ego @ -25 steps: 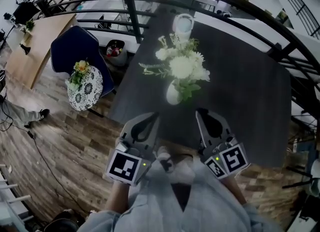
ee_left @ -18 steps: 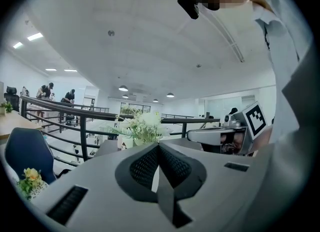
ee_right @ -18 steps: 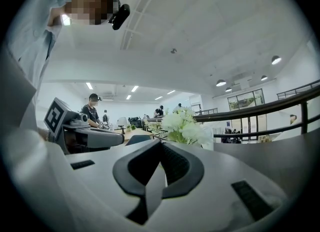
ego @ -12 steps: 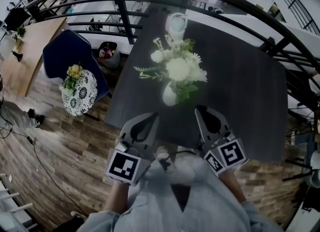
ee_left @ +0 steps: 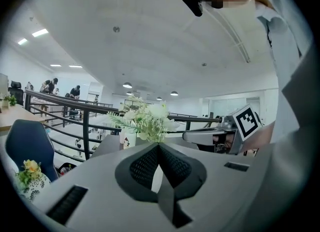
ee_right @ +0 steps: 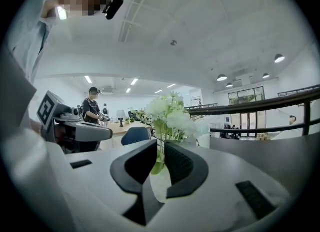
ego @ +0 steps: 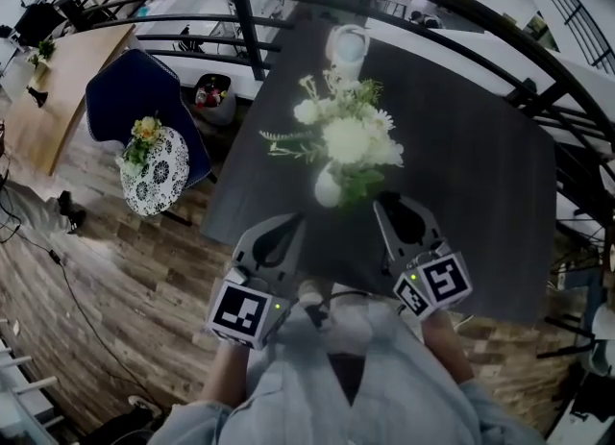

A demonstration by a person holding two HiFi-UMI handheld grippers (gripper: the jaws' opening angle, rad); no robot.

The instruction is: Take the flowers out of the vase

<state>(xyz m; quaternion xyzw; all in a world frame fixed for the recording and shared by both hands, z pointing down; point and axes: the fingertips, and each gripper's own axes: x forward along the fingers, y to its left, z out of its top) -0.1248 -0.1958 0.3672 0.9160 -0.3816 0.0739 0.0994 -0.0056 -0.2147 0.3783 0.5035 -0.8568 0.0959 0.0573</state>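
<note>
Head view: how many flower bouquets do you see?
2: a white bouquet in the white vase on the dark table, and a yellow bouquet on the patterned round table beside the blue chair. Others may be hidden.

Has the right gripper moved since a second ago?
Yes. The right gripper has crept forward over the table's near edge, closer to the white vase. Its jaws have just been opening, with nothing between them.
</note>
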